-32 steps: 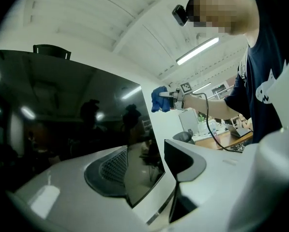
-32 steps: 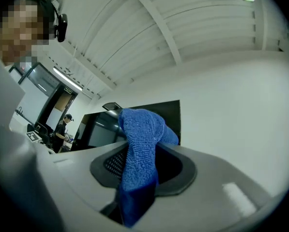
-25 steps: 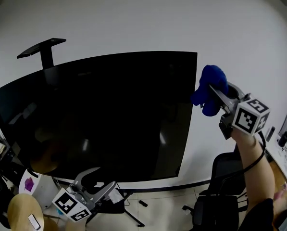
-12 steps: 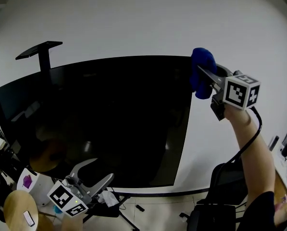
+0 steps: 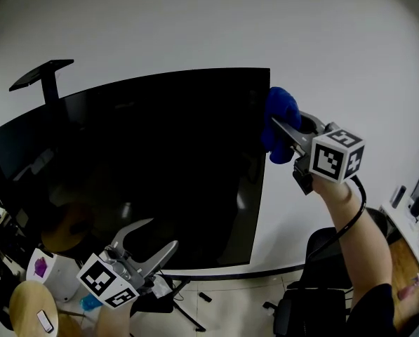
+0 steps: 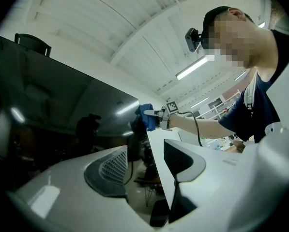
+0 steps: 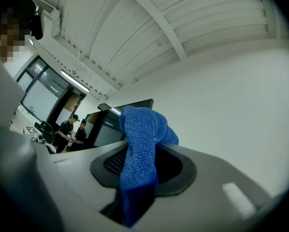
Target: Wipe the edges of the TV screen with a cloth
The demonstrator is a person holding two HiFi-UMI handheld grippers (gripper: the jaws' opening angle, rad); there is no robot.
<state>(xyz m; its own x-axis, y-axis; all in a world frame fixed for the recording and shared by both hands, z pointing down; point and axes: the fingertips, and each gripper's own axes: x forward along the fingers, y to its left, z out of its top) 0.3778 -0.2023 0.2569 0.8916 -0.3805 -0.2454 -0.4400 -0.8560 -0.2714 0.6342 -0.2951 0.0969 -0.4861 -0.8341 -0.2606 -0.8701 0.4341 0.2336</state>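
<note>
Your right gripper (image 5: 282,128): clenched on blue cloth (image 5: 280,107) | cloth meets right edge of TV screen (image 5: 139,160) just below top corner | that edge runs vertically, lying down from your tool | your left gripper (image 5: 161,234): jaws apart, empty, low by bottom edge, farther off.

Bright blue cloth (image 5: 283,105) in the grey right gripper (image 5: 278,128). Glossy black TV screen (image 5: 146,160) beside it, black-and-white marker squares (image 5: 335,159) behind.

The right arm (image 5: 353,230) reaches up, the right gripper (image 5: 283,128) angled upward with its fingers (image 7: 175,175) clamped on a blue cloth (image 5: 281,107), while the left gripper (image 5: 162,233) sits low, fingers apart and empty.
</note>
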